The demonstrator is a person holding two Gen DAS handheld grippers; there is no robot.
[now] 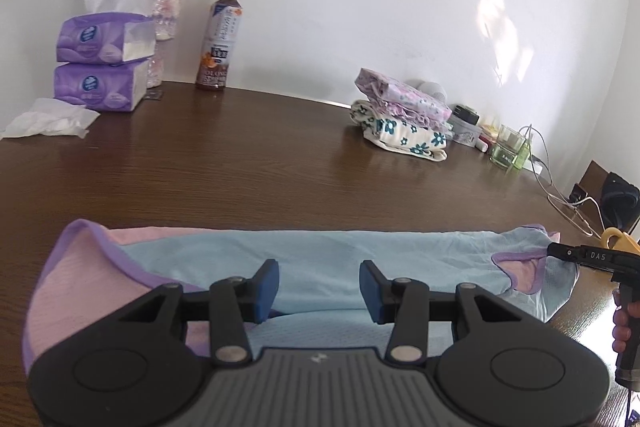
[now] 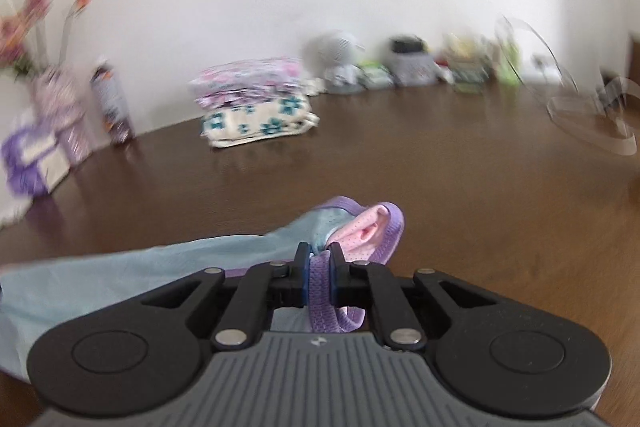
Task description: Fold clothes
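Honestly the right claw point(image 2: 319, 275) is pinching only the purple trim of the blue garment point(image 1: 320, 259) while the left claw point(image 1: 319, 291) is hovering open, so it's risking slipping off the bench point(image 1: 260, 167).

We count two grippers — left gripper point(image 1: 319, 291), right gripper point(image 2: 319, 277) — one blue-and-pink garment point(image 1: 320, 259), two folded clothes point(image 1: 400, 115) stacked far right, two tissue packs point(image 1: 102, 63) far left, one bottle point(image 1: 219, 41), one vase point(image 1: 158, 3).
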